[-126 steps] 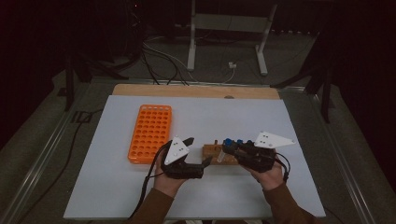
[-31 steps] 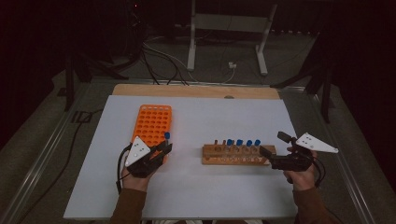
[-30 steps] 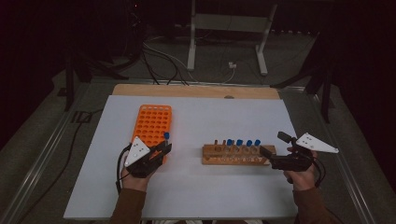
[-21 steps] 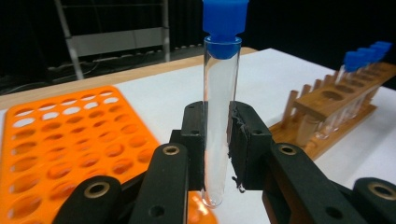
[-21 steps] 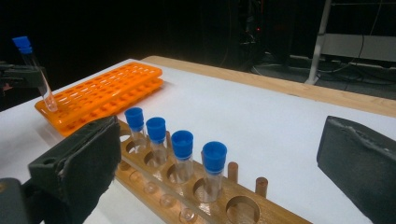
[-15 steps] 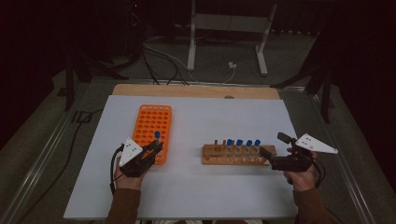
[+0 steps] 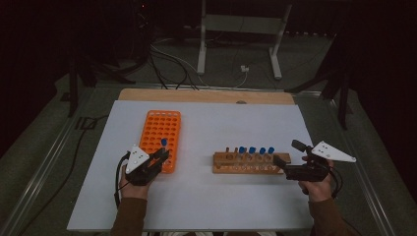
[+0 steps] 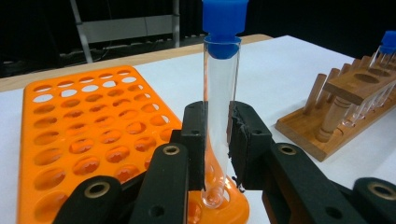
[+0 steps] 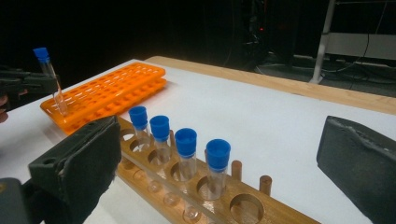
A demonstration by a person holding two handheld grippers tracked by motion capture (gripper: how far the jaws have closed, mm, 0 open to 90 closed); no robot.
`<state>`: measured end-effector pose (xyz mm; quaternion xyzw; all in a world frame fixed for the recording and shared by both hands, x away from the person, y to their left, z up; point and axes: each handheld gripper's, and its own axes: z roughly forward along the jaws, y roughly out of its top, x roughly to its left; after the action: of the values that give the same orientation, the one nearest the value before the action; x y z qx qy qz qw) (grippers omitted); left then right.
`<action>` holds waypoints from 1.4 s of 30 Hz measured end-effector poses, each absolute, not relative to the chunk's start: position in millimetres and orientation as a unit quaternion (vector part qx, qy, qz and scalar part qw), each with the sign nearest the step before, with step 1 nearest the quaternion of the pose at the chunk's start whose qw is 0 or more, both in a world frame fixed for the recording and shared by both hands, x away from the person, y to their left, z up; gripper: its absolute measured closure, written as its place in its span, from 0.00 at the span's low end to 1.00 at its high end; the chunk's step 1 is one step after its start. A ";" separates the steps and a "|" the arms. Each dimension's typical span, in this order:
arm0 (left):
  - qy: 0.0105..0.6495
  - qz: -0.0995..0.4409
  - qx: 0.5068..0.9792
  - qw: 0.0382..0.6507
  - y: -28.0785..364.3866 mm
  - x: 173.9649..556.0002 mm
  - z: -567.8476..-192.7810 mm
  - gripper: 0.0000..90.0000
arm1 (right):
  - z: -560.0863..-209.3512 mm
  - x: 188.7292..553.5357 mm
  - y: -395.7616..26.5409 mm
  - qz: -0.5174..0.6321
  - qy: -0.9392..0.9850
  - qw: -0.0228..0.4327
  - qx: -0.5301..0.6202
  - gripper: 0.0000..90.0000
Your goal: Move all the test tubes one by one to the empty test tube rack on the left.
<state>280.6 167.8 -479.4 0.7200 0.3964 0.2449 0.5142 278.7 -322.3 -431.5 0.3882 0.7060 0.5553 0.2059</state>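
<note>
We saw the left gripper (image 8: 217,140) with its jaws clamped on a test tube (image 8: 219,93), the black pads pressing both sides of the glass near its lower half. The tube stood upright between them, its blue cap (image 8: 225,18) well above the jaws and its rounded bottom sitting in a hole at the near corner of the orange rack (image 8: 93,135). In the high view that rack (image 7: 160,132) lay on the left half of the white worktop (image 7: 206,201), its long side running towards the far edge. Our right gripper (image 7: 284,167) held its jaws wide apart with nothing between them, just beside the right end of the wooden rack (image 7: 248,164). That rack (image 9: 187,196) carried four blue-capped tubes (image 9: 184,154) upright in a row.
</note>
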 end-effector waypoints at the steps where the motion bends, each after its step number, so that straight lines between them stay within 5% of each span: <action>1: 0.396 0.244 0.722 0.513 167.2 281.6 -480.2 0.86 | -431.7 278.8 -321.9 0.555 0.706 0.205 0.388 0.00; 32: 0.411 0.213 0.777 0.426 156.7 282.3 -495.6 0.86 | -433.0 277.6 -321.8 0.555 0.709 0.202 0.386 0.00; 42: 0.418 0.186 0.769 0.447 156.6 283.1 -495.2 0.66 | -433.7 278.0 -321.5 0.555 0.708 0.202 0.387 0.00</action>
<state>283.1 156.6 -495.2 0.7688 0.4178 0.1861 0.4469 278.0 -321.5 -433.7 0.3867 0.7079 0.5554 0.2022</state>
